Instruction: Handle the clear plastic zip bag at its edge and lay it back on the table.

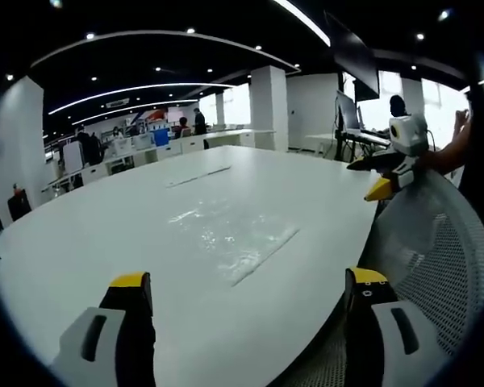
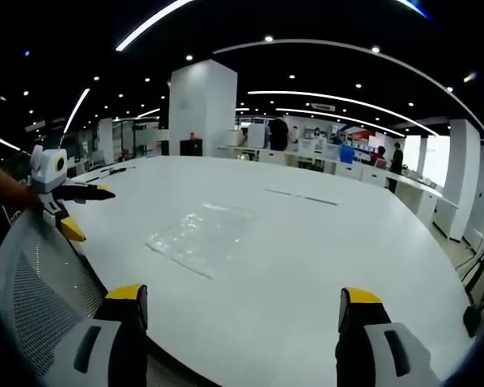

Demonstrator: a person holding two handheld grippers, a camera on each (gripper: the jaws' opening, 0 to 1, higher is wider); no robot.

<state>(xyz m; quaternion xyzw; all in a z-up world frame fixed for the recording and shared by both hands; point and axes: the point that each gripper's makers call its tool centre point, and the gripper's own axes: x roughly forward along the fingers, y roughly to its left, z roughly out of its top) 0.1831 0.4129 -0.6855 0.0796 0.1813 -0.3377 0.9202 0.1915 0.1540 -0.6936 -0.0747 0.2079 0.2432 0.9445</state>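
We read no writing on the zip bag (image 1: 230,242), flat on the table (image 1: 105,234). Our left gripper (image 1: 246,294) and right gripper (image 2: 240,306) gape wide, released, touching nothing.

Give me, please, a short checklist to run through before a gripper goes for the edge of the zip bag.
1. Zip bag lies flat on the table: ok.
2. Left gripper open, holding nothing: ok.
3. Right gripper open, holding nothing: ok.
4. Bag's near edge free of other things: ok.
5. Mesh chair back stands between the grippers and the table: not ok, steer over it.
6. Whether the zip is closed: cannot tell.
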